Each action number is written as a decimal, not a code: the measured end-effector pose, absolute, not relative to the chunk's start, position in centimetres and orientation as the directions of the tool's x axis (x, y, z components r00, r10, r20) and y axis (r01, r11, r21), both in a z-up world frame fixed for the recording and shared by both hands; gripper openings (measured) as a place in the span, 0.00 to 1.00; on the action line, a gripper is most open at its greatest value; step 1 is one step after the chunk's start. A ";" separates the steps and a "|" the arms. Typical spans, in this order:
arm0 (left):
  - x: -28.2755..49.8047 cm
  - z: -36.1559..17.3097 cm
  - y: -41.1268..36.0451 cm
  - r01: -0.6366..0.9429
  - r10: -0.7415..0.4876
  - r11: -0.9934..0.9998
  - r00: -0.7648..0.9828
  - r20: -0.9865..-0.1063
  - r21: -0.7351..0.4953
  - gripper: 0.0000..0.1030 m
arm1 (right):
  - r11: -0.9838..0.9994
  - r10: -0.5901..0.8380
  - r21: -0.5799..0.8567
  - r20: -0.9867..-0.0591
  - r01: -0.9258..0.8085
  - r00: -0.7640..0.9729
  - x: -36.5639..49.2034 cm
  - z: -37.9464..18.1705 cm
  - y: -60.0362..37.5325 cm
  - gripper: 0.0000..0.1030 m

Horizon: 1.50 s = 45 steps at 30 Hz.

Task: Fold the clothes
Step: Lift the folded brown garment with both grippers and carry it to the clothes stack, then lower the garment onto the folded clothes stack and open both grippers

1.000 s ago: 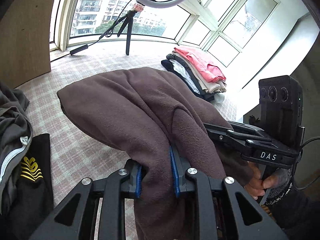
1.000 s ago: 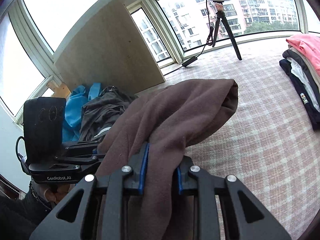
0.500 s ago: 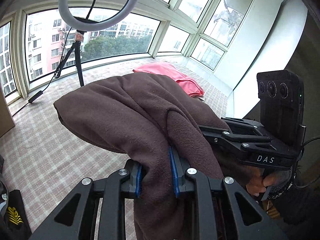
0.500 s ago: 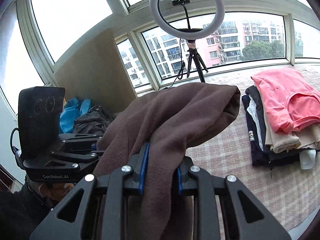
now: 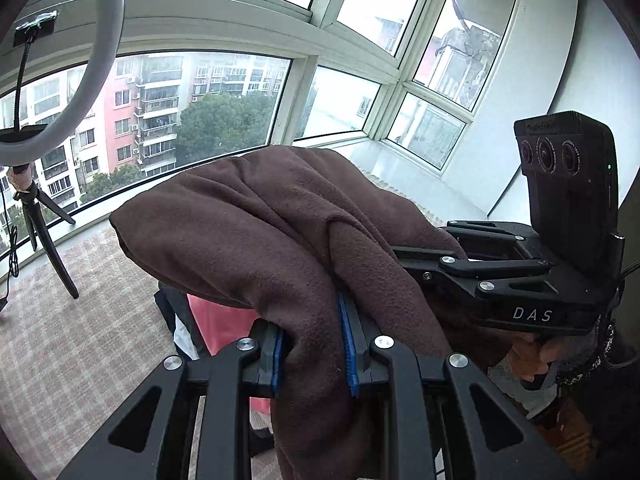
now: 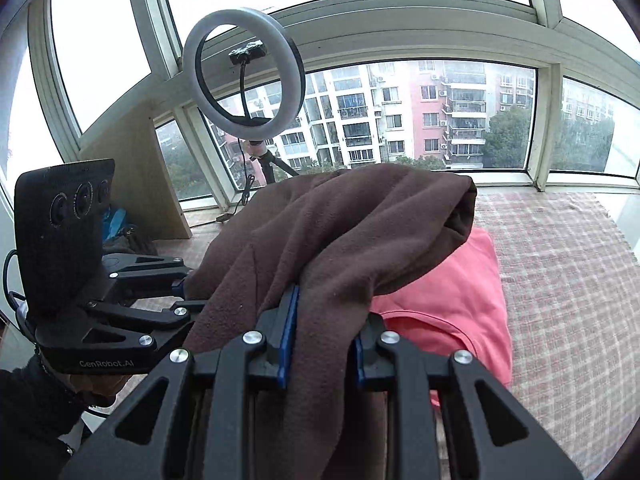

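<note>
at the far left of the right wrist view a tan board (image 6: 140, 184) leans by the window, with a blue garment (image 6: 114, 220) and a dark garment (image 6: 132, 240) heaped at its foot. the left claw (image 6: 180, 286) reaches in from that side, gripped by a hand (image 6: 92, 384) in a dark sleeve, and bites into the brown fleece garment (image 6: 340, 240). a ring light (image 6: 240, 72) on a small tripod stands behind it at the window. in the left wrist view the left claw (image 5: 312, 354) is clenched on a thick fold of the brown fleece garment (image 5: 248, 236), blue pads pressed into the cloth. the right claw (image 6: 322, 344) is clenched on the same garment, which hangs bunched between both claws, held up off the checked floor covering (image 6: 560, 280). just below and to the right lies a folded pink garment (image 6: 452, 300), the top of a pile. in the left wrist view the right claw (image 5: 404, 256) enters from the right, its tips buried in the fleece.
</note>
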State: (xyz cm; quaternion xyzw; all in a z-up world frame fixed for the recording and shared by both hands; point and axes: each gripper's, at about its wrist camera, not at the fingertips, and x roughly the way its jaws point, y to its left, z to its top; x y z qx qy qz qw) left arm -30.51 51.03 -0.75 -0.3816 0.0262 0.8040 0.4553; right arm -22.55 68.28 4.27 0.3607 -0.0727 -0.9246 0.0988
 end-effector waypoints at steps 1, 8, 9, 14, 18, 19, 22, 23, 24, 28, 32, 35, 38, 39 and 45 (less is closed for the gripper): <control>-31.1 -1.1 52.0 -0.747 0.705 -0.591 -0.297 -0.644 -0.303 0.21 | -0.971 -0.232 0.197 -0.660 0.134 -0.714 -23.4 3.9 69.3 0.21; -35.5 -9.1 52.3 -0.644 0.570 -0.707 -0.275 -0.774 -0.291 0.21 | -0.991 -0.131 0.079 -0.776 0.110 -0.617 -27.8 -3.3 74.8 0.21; -35.6 -9.8 51.4 -0.632 0.574 -0.709 -0.260 -0.776 -0.313 0.22 | -0.990 -0.144 0.118 -0.786 0.084 -0.601 -27.5 -4.6 76.2 0.21; -34.3 -8.2 51.0 -0.669 0.542 -0.700 -0.269 -0.796 -0.250 0.28 | -0.962 -0.262 0.251 -0.743 0.107 -0.615 -26.3 -4.8 78.3 0.23; -32.6 -5.4 49.3 -0.693 0.526 -0.694 -0.304 -0.794 -0.195 0.30 | -0.974 -0.225 0.171 -0.788 0.148 -0.572 -25.9 -3.0 77.6 0.26; -32.2 -4.5 48.3 -0.692 0.532 -0.697 -0.322 -0.783 -0.189 0.33 | -0.977 -0.210 0.149 -0.786 0.152 -0.581 -25.5 -2.4 77.8 0.26; -32.0 -2.0 46.5 -0.698 0.562 -0.695 -0.378 -0.735 -0.172 0.35 | -0.995 -0.100 0.064 -0.751 0.078 -0.653 -24.4 0.1 78.8 0.26; -32.2 -1.3 46.3 -0.704 0.572 -0.692 -0.395 -0.719 -0.164 0.35 | -0.998 -0.063 0.039 -0.729 0.051 -0.682 -24.1 0.9 78.8 0.26; -32.6 -1.0 46.8 -0.713 0.585 -0.682 -0.398 -0.707 -0.163 0.35 | -0.997 -0.078 0.041 -0.702 0.069 -0.708 -23.7 1.7 78.4 0.26; -34.3 -2.7 49.8 -0.759 0.627 -0.623 -0.339 -0.701 -0.190 0.35 | -0.978 -0.201 0.104 -0.699 0.180 -0.686 -24.9 1.3 76.1 0.24; -36.0 -7.9 52.1 -0.754 0.554 -0.636 -0.299 -0.777 -0.163 0.37 | -0.988 -0.145 0.080 -0.786 0.134 -0.601 -26.7 -4.6 77.8 0.22; -36.7 -9.3 52.2 -0.735 0.564 -0.642 -0.256 -0.785 -0.221 0.38 | -0.974 -0.218 0.207 -0.780 0.087 -0.586 -27.5 -6.7 81.2 0.22; -36.1 -6.9 51.4 -0.731 0.559 -0.648 -0.266 -0.785 -0.214 0.38 | -0.976 -0.215 0.170 -0.801 0.133 -0.558 -27.4 -5.5 80.7 0.22; -36.1 -5.9 51.2 -0.736 0.560 -0.648 -0.286 -0.778 -0.197 0.36 | -0.977 -0.208 0.149 -0.804 0.149 -0.557 -27.3 -4.8 80.3 0.22; -39.3 -2.5 52.8 -0.716 0.583 -0.674 -0.365 -0.726 -0.182 0.41 | -0.983 -0.184 0.141 -0.713 0.118 -0.677 -30.4 0.3 80.7 0.25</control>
